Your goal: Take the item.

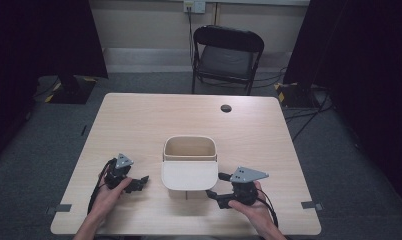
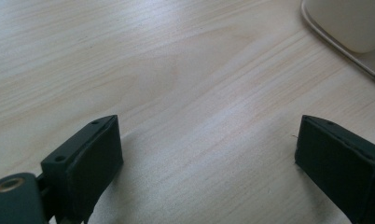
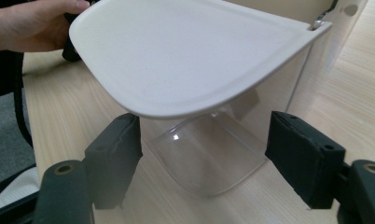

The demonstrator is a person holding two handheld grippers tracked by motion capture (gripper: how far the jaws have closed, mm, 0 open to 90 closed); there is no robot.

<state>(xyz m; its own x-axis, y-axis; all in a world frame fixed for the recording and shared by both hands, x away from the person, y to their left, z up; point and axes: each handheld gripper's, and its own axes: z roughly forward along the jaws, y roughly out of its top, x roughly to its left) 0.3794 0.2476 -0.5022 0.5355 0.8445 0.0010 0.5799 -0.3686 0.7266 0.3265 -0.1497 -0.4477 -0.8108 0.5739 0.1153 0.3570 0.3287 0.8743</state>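
Two hand-held grippers worked at a pale wooden table point(image 1: 139, 120) in the high view, one on either side of a small bin point(image 1: 190, 150) near the middle of the frame. The bin's white lid point(image 1: 189, 175) stood swung open toward the lower edge of the picture, level over the tabletop.

The left gripper point(image 1: 139, 183) lay at lower left, near the lid but apart from it. In the left gripper view its jaws stood spread wide over bare wood, with the bin at the upper right corner.

The right gripper point(image 1: 213, 192) sat at lower right, just beside the lid's corner. In the right gripper view its jaws were parted below the lid point(image 3: 190, 56), either side of the bin's clear wall point(image 3: 209, 154), pressing on nothing.

A black folding chair point(image 1: 226, 55) stood beyond the table at the top.
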